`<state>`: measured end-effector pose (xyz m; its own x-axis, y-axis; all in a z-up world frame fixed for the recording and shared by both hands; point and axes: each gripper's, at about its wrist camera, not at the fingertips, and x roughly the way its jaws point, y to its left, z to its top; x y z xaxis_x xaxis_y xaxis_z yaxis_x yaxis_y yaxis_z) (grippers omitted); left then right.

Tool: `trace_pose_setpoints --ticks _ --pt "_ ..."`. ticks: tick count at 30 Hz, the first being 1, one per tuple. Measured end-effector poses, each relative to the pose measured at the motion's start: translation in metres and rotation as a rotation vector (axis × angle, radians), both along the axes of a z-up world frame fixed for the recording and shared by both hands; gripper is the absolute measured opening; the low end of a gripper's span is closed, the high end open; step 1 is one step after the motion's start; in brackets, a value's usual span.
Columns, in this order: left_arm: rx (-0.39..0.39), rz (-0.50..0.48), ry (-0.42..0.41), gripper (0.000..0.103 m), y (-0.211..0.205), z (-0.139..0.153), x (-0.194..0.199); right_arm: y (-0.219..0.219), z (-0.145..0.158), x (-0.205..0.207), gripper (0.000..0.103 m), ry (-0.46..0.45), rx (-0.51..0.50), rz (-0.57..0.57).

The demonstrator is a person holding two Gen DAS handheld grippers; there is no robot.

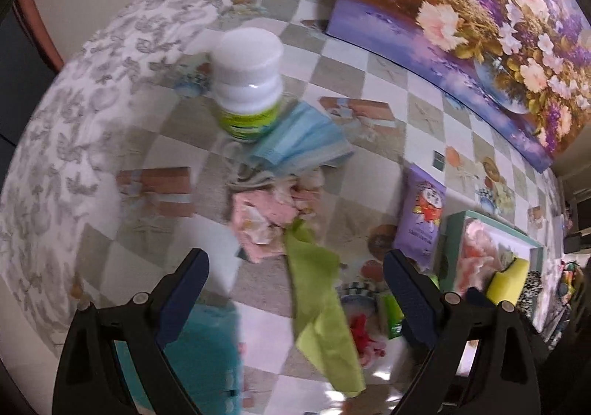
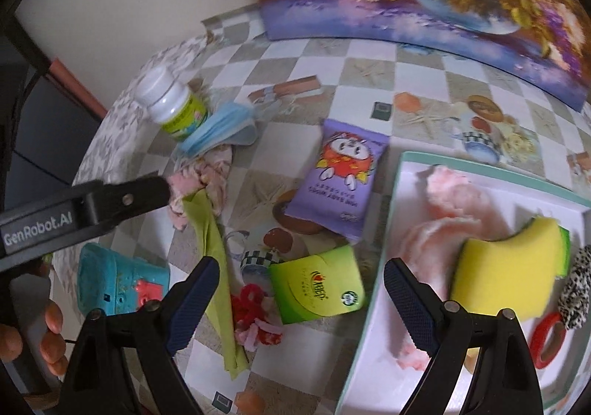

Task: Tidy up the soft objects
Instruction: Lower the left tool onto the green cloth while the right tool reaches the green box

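Green cloth draped between left gripper jaws, spread wide, nothing held. Tangled at 12 o'clock with pink cloth; risk of dragging both. Right gripper gaping, empty; box at 3 o'clock.

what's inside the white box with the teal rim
Inside the box: a fluffy pink cloth, a yellow sponge, a leopard-print scrunchie and a red ring. Anything beneath them is hidden.

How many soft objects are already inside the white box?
3, maybe more hidden: a pink fluffy cloth at the left of the box, a yellow sponge in the middle, a leopard-print scrunchie at the right edge.
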<state>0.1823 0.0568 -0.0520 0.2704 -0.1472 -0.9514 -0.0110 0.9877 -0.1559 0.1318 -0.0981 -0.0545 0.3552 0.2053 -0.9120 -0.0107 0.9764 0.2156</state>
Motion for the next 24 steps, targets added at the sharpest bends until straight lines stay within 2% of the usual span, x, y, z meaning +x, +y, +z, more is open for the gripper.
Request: trace_pose_setpoints --ticks 4,13,17,24 --pt "-0.038 -0.025 0.031 0.095 -0.012 -0.009 0.002 0.007 -0.008 0.003 0.091 0.013 -0.023 0.04" --pt "-0.051 -0.02 0.082 0.095 -0.021 -0.029 0.007 0.006 -0.025 0.007 0.084 0.052 -0.024 0.048" --pt "-0.019 -0.036 0.087 0.095 -0.026 -0.035 0.008 0.01 -0.029 0.007 0.084 0.052 -0.048 0.063" --pt "-0.042 -0.064 0.075 0.095 -0.036 -0.034 0.01 0.011 -0.029 0.006 0.083 0.052 -0.05 0.07"
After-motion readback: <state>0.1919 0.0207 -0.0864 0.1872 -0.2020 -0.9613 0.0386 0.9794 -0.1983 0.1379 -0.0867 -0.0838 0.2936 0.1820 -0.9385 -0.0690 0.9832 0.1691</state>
